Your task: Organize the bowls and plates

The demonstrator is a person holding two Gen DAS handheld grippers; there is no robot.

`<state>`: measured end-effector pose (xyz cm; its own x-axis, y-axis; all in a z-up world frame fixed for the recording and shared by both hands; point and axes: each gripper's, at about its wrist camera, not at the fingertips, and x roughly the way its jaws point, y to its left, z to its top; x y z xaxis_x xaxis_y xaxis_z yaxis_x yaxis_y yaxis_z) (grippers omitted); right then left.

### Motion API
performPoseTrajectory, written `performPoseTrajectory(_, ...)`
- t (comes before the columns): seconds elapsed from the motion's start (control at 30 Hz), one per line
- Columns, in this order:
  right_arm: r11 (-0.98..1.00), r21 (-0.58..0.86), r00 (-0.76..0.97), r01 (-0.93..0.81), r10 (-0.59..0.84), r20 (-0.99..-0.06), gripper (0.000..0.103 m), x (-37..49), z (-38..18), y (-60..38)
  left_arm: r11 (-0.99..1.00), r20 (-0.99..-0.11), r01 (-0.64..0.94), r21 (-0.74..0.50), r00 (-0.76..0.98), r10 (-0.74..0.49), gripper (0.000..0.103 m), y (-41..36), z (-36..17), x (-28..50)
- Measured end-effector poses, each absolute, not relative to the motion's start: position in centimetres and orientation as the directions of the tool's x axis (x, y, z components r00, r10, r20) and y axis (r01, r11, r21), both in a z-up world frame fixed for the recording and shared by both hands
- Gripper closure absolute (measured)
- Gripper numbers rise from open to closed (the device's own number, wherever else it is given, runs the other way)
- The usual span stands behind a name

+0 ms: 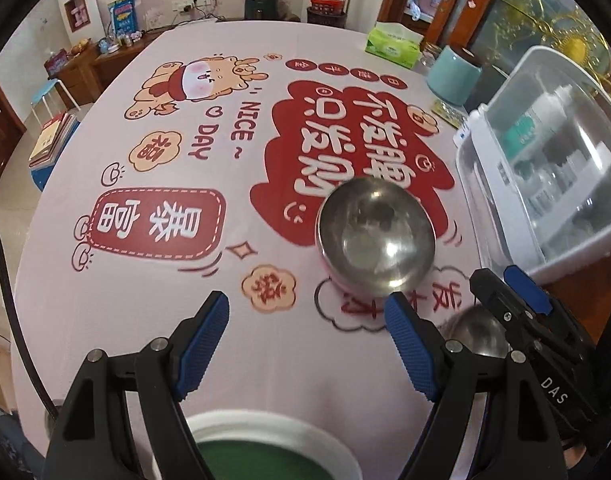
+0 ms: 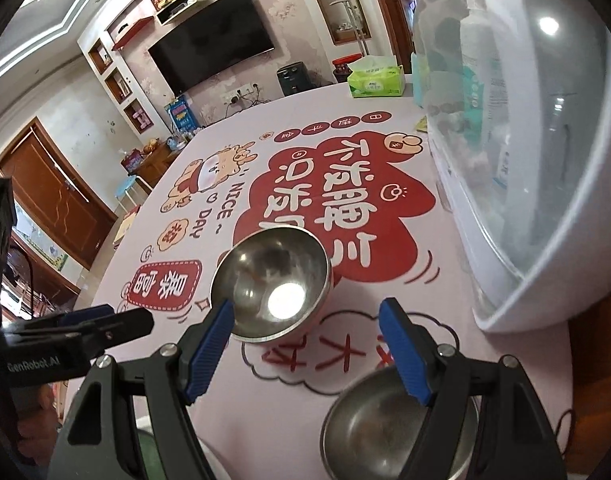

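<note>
Steel bowl upright mid-table on printed cloth, second steel bowl nearer, right; white-rimmed green plate at near edge. Judged light, stiff, slippery: best pinched over the thin rim. Left gripper and right gripper both gaping wide, holding nothing. Clear-lidded white storage box crowding the right; tissue pack far off.

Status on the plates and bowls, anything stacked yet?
Nothing looks stacked yet. The far steel bowl and the near steel bowl sit apart on the tablecloth; the green plate lies separate at the near edge. In hand: nothing, left gripper and right gripper both open and empty. Left: gathering all three.
</note>
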<state>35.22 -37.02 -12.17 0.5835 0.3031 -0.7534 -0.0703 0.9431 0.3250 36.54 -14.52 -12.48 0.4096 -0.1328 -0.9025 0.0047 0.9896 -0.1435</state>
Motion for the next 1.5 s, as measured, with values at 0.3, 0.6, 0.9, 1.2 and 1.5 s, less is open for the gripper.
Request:
performPoseTrajectory(0.3, 0.916, 0.4, 0.54, -0.037, 0.355, -0.763, 0.028, 36.8, -14.5, -37.5, 0.973, -0.902, -0.078, -0.216, 0.398, -0.168, 0.024, -14.4, -15.5, 38.6)
performPoseTrajectory(0.6, 0.891, 0.455, 0.504, 0.002, 0.392, -0.77, 0.028, 37.6, -17.0, -37.9, 0.958, -0.89, -0.067, -0.28, 0.392, -0.233, 0.026, -15.6, -18.8, 40.0)
performPoseTrajectory(0.9, 0.89, 0.457, 0.498, -0.009, 0.4, -0.769, 0.037, 38.2, -18.4, -37.4, 0.951, -0.885, -0.057, -0.303, 0.386, -0.259, 0.042, -15.7, -21.3, 41.2)
performPoseTrajectory(1.2, 0.899, 0.437, 0.49, -0.027, 0.393, -0.778, 0.062, 38.7, -19.3, -37.2, 0.945, -0.873, -0.045, -0.323, 0.399, -0.28, 0.074, -15.8, -22.0, 41.6)
performPoseTrajectory(1.5, 0.883, 0.468, 0.483, -0.042, 0.428, -0.764, 0.078, 38.6, -19.4, -37.2, 0.95, -0.873, -0.025, -0.311, 0.404, -0.275, 0.082, -16.2, -21.8, 41.5)
